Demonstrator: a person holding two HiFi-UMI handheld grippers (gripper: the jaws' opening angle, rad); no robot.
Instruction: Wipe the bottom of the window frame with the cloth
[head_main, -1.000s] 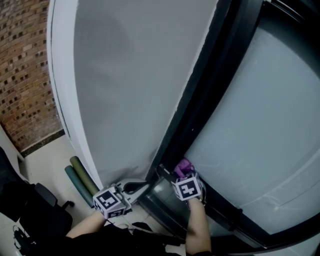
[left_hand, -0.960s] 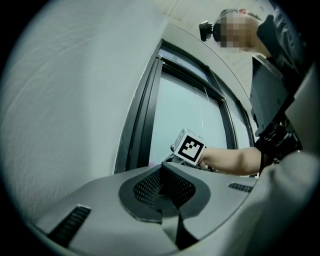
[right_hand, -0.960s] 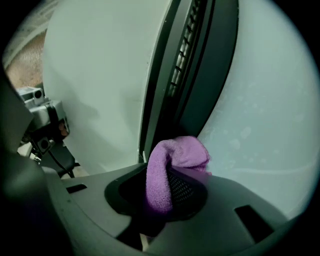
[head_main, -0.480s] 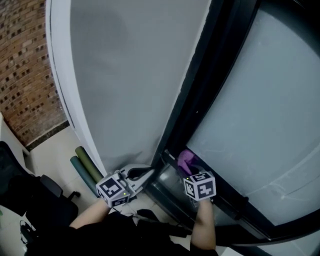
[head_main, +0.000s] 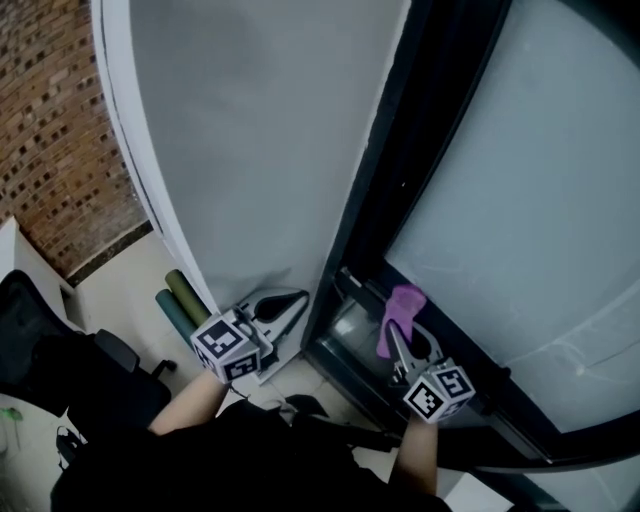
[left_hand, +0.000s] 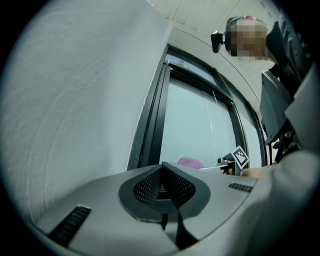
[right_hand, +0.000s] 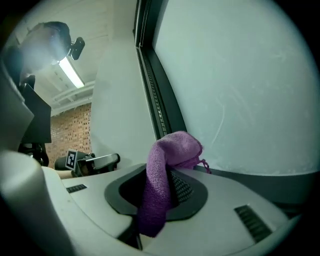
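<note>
Starting at the far left, a brick wall (head_main: 50, 130) stands behind two rolled mats (head_main: 180, 300) that lean on the floor. Next comes the left gripper (left_hand: 161, 166), held low beside the white wall panel (head_main: 260, 150); its jaws are together with nothing between them, and it is well apart from the cloth. To the right of the panel rises the black window frame (head_main: 430, 150), and its bottom rail (head_main: 520, 425) runs off along the foot of the glass (head_main: 530, 200).

The purple cloth (head_main: 403, 305) sits just above that rail, close to the glass. It is pinched in the right gripper (head_main: 398, 340), whose jaws are clamped on its middle, so a bunched fold stands past the tips and a tail hangs down.

The cloth looks light, soft and loosely knitted, so it should flop and drag rather than push. A hold near the bunched end, as here, seems right: it leaves a pad of fabric ahead of the jaws to press on the rail. A loose thread could snag.
</note>
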